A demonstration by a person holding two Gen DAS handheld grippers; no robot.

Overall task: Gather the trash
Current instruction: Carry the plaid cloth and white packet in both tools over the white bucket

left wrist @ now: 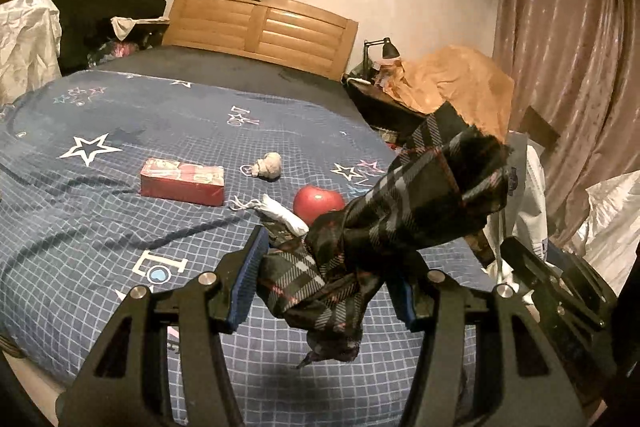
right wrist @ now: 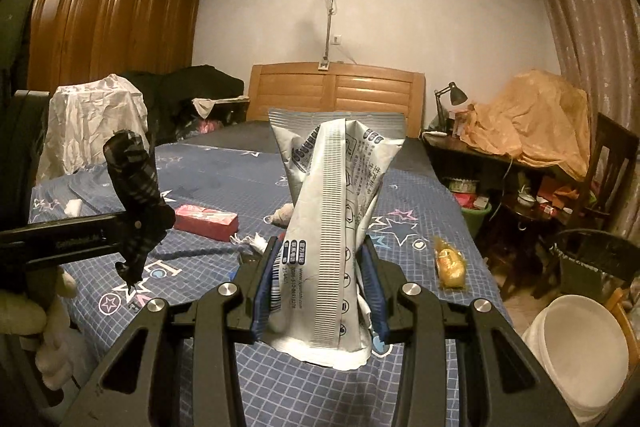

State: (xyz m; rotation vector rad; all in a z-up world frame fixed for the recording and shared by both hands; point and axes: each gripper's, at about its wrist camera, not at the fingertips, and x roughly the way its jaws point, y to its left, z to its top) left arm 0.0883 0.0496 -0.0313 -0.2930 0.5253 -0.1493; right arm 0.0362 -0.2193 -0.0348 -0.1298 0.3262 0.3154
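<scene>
A silver wrapper, creased and printed with a barcode, stands upright in the right tongs, whose blue pads press it from both sides above the bed. The left tongs are closed on a dark plaid cloth, which bunches between the pads and rises to the right; the right view shows the same cloth held up at the left. On the blue checked bedspread with stars lie a red box, a grey crumpled wad, a white scrap just beside a red apple, and a yellow packet near the bed's right edge. A white bucket stands on the floor to the right, below a cluttered table.
</scene>
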